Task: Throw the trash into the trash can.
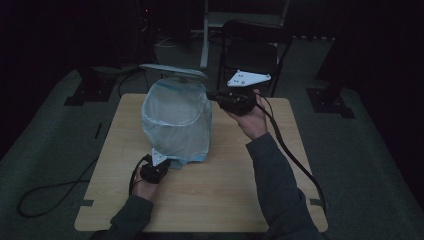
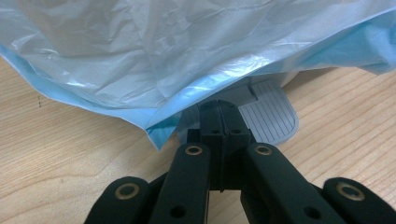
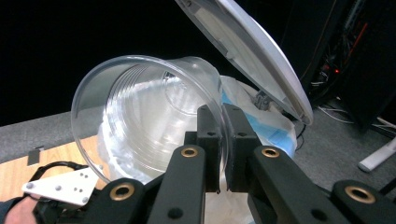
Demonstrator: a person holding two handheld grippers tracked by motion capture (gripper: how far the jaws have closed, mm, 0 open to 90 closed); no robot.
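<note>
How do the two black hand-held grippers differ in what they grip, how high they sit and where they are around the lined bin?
The left gripper is shut with its tips on the grey ribbed pedal at the base of the bin; the right gripper is shut on the rim of a clear plastic cup.
The left gripper sits low on the wooden table; the right gripper is raised beside the open bin lid.
Both have closed black jaws.

We see dark grey long sleeves (image 1: 280, 185) at the lower part of the frame. Our grippers are black, each topped with a pale grey three-cornered plate (image 1: 248, 79) dotted with small holes, brass-ringed screws (image 3: 189, 151) along the jaw arms, and black cables (image 1: 295, 160) trailing off toward the lower edges.
</note>
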